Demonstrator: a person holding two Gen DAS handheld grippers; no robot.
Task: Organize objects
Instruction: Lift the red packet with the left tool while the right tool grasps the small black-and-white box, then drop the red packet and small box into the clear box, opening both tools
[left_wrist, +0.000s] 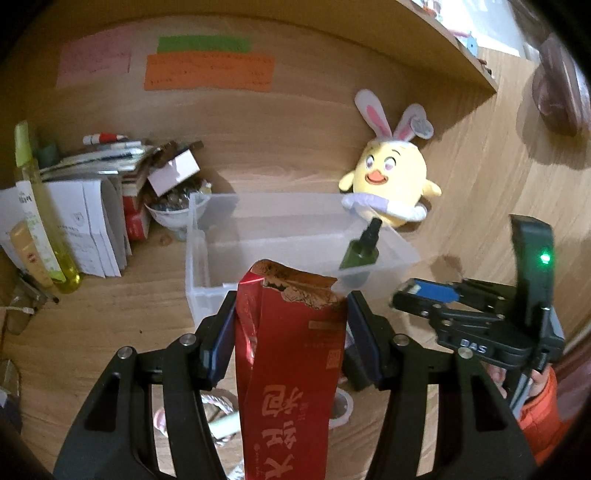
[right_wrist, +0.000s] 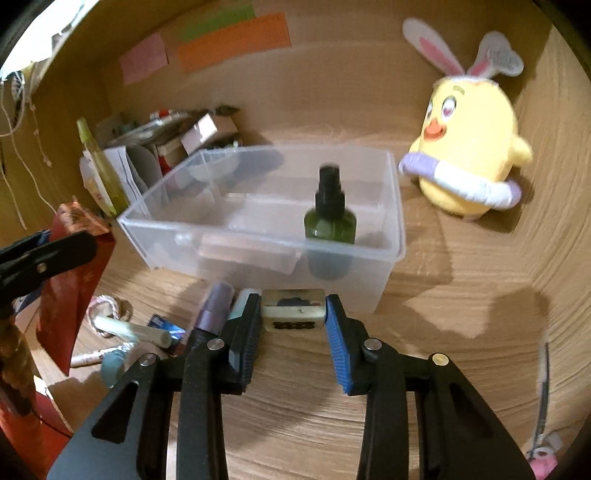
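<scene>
Seen from the right wrist, going left to right: at nine o'clock the left gripper (right_wrist: 48, 254) holds a red foil packet (right_wrist: 79, 266) lifted off the worktop (right_wrist: 461, 332), its torn top toward the clear plastic bin (right_wrist: 391, 206). In the left wrist view the fingers (left_wrist: 221, 332) press the packet's two long edges, so they are closed on it; gripping it mid-length keeps the open end up, probably so nothing spills on the way to the bin.

Below and right of the packet, around seven o'clock, loose small things lie on the worktop: a pale stick (right_wrist: 129, 328), a purple tube (right_wrist: 214, 306), and other bits too blurred to name. They look like what is left to sort.

At the centre, the right gripper (right_wrist: 293, 314) has its blue-padded fingers (right_wrist: 341, 347) clamped on a small cream block with a dark printed pattern (right_wrist: 293, 314), just in front of the bin's near wall. It appears to be next for the bin, though whether it is touching the worktop cannot be told.

Inside the bin, at about twelve o'clock, a dark green spray bottle (right_wrist: 330, 218) stands upright near the right end, leaving the left part free.

At two o'clock a yellow chick plush with rabbit ears (right_wrist: 469, 147) sits beside the bin, outside it.
</scene>
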